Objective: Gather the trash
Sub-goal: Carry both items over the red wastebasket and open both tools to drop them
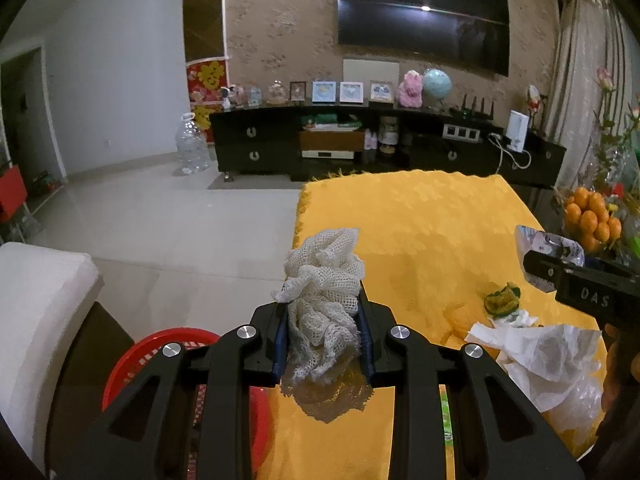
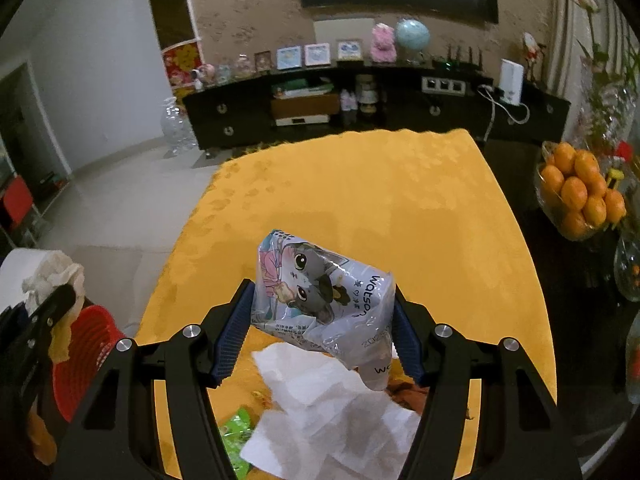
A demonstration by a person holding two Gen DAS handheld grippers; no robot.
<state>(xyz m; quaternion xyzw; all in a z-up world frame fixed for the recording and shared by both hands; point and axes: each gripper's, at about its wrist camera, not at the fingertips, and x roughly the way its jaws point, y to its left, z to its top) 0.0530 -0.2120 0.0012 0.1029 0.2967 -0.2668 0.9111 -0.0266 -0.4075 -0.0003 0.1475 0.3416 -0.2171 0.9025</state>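
**Both grippers loaded, basket low at the left edge**

At the lower left of the left wrist view, a red basket (image 1: pixel 160 354) sits beside and below the yellow tablecloth (image 1: pixel 420 220), partly hidden behind the tool. It looks like the place for the trash, though its inside is out of sight.

In the centre of that view the left gripper (image 1: pixel 324 344) has its jaws pressed in on a wad of white mesh netting (image 1: pixel 324 288), which bulges well above the blue pads and hangs loose below them, casting a shadow on the cloth. The trailing end could snag on the basket rim or cling to the ribbed pads on release, so the wad might not drop cleanly.

Lower right of the same view, crumpled white tissue (image 1: pixel 536 352) and a small green-and-yellow scrap (image 1: pixel 502 298) lie on the cloth, not yet collected.

In the right wrist view the basket appears again at the lower left. In the centre the right gripper (image 2: pixel 320 328) holds a glossy printed wrapper (image 2: pixel 320 292), jaws set fairly wide and pinching it at its sides. The film is slick and crumpled and the contact looks light, so it could slip or spring free on the way across and land on the tissue below.

Both tools appear bound for one basket at the left, so they may crowd each other above it. At the far right a bowl of oranges (image 2: pixel 576 196) stands near the cloth's edge, within reach of a careless swing.
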